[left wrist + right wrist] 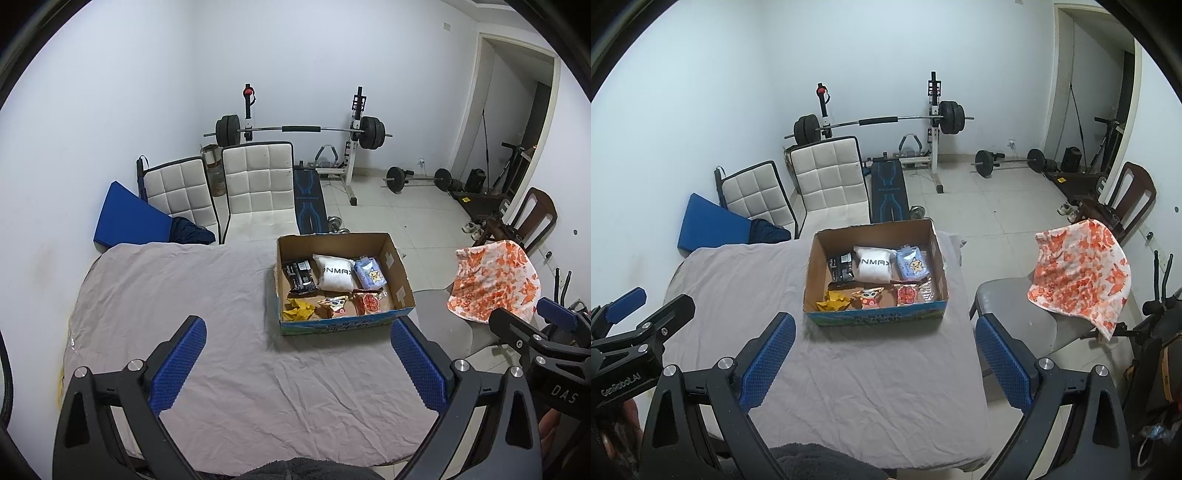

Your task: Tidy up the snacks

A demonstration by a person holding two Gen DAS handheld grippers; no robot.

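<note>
Both tools are spread wide and carrying nothing: left tool [297, 363] and right tool [884, 360] hang low over the near end of the bench [229, 369], blue pads angled forward at the box. I'd say I've got them parked back here because no snack is left out on the grey cloth [849, 376], so nothing nearby calls for a grab.

Writing on the hardware: "DAS" on the right tool's body as seen from the left camera, and what looks like "GenRobot.AI" on the left tool's body as seen from the right one.

Further out, the box [400, 284] sits open-topped at the bench's far right, close to the edge. All the snacks are inside it, laid flat in two rows so each face shows. Front row: yellow wrapper [298, 309], cartoon pack [334, 306], red pack [369, 302]. Back row: black pack [300, 276], white pouch [336, 275] printed "NMAX" with its first letter hidden, blue pack [369, 273] with a star figure. The box's front panel has print I can't make out.

My read is the sorting looks about done. Beyond the bench stand two white chairs [258, 184] and a barbell rack [299, 129].
</note>
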